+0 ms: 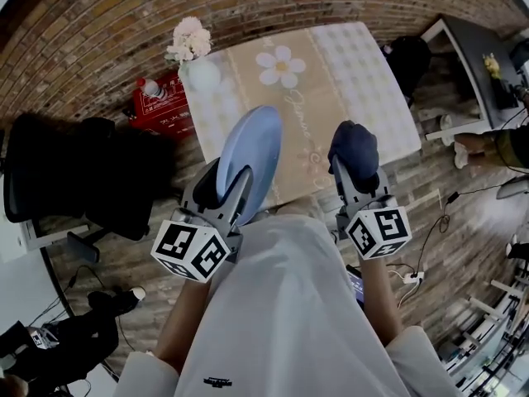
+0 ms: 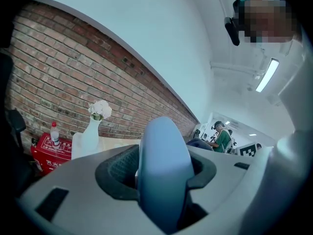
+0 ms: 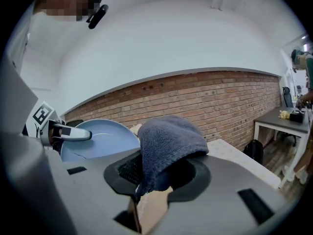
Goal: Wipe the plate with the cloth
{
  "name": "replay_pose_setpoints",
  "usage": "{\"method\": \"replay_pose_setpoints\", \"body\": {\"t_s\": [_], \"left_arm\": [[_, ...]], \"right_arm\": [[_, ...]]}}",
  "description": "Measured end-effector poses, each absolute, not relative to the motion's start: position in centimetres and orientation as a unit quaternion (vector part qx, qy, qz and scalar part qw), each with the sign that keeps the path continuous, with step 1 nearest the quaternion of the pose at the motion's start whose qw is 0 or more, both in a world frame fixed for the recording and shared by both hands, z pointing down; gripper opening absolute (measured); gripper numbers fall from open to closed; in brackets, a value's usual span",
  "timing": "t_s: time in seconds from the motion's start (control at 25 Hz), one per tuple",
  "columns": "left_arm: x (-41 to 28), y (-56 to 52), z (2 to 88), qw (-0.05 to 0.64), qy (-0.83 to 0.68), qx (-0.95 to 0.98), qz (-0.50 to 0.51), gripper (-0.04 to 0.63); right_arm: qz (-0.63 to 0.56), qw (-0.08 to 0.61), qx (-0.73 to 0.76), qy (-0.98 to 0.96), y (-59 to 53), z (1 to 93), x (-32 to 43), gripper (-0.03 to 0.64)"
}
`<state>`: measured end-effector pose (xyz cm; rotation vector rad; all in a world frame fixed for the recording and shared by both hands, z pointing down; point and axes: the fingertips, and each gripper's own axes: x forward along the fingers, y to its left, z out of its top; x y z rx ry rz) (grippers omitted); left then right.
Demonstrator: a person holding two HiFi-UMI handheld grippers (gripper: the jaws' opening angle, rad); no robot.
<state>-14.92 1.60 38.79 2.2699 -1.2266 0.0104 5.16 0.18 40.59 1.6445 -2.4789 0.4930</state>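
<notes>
The plate (image 1: pixel 252 160) is held up on edge over the near end of the bench (image 1: pixel 364 89), clear of its top. The left gripper (image 1: pixel 231 184) has its jaws pinching the plate's lower rim. Just right of the plate, apart from it, the cloth (image 1: pixel 354 149) sits bunched in the right gripper (image 1: pixel 357 180), whose jaws are pressed onto it. Beyond the plate, a white vase (image 1: pixel 198 74) of flowers stands on the bench's far left corner. A red box (image 1: pixel 165 106) lies left of the vase.
</notes>
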Motion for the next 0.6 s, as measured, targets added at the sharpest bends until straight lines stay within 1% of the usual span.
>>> {"method": "replay_pose_setpoints", "body": {"t_s": [0.6], "left_arm": [[-13.6,1.5,39.6,0.289,-0.455,0.843,0.015,0.218]], "right_arm": [[0.17,0.075,0.536,-0.824,0.4,41.0,4.9,0.143]]}}
